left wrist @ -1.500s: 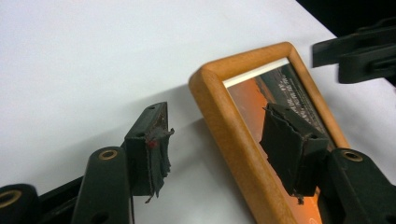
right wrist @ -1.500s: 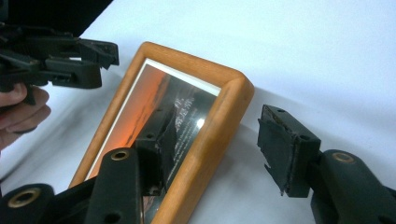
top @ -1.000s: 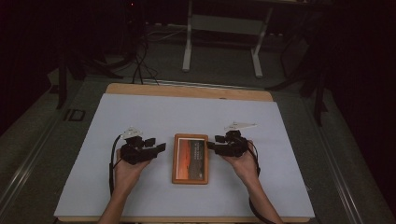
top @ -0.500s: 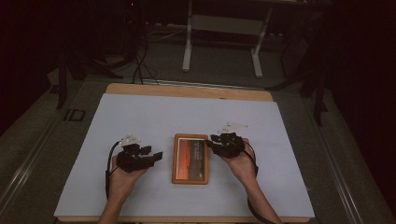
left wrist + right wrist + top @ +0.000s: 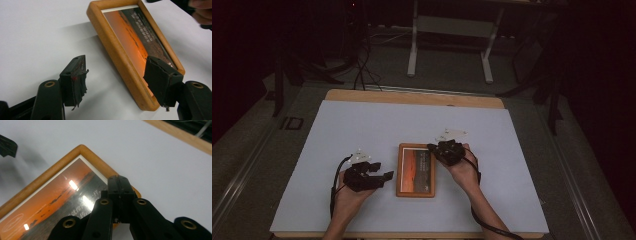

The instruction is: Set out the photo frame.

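A wooden picture frame (image 5: 416, 170) with an orange sunset photo lies flat on the white table sheet. My left gripper (image 5: 384, 175) sits just left of it, open. In the left gripper view (image 5: 117, 72) its jaws have just been opening; the frame's (image 5: 125, 40) near long edge lies between them, untouched. My right gripper (image 5: 432, 148) is over the frame's far right corner. In the right gripper view (image 5: 118, 180) its jaws have just been closing and now stand together above the frame's (image 5: 62, 187) edge, with nothing between them.
The white sheet (image 5: 362, 125) covers a wooden table top whose far edge (image 5: 412, 97) shows. Behind the table stand a metal stand's legs (image 5: 447, 50) and cables (image 5: 359, 70) on the dark floor.
The left hand drew back toward the table's near edge and its jaws spread wider. The right hand slid left over the frame's corner and its jaws came together.
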The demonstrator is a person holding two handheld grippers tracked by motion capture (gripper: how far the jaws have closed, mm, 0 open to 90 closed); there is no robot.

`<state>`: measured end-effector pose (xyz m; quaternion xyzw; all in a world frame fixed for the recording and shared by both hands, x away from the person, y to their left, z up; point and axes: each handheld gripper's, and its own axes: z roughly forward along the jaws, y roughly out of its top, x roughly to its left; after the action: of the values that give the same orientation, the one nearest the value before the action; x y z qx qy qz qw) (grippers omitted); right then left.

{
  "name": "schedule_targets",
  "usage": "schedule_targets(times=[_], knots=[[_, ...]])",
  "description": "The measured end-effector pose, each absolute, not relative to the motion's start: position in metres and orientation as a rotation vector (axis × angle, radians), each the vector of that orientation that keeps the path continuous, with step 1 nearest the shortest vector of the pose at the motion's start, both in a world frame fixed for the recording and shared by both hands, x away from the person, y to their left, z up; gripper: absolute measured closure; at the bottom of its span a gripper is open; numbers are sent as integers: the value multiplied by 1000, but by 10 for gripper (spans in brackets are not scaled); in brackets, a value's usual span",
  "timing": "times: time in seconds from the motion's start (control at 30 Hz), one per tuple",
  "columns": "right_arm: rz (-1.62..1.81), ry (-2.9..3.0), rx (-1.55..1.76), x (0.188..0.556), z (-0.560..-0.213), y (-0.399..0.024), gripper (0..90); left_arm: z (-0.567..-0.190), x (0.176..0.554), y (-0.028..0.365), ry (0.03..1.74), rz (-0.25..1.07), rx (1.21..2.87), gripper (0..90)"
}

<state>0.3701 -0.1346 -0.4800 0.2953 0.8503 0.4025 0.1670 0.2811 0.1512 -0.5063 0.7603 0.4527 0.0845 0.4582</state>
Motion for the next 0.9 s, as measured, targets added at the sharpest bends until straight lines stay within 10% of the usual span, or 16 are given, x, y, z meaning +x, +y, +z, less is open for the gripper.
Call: schedule_targets(times=[0.9], knots=[[1038, 2420, 1002, 386, -511, -152, 900, -492, 272, 132, 1030, 130, 1845, 322]])
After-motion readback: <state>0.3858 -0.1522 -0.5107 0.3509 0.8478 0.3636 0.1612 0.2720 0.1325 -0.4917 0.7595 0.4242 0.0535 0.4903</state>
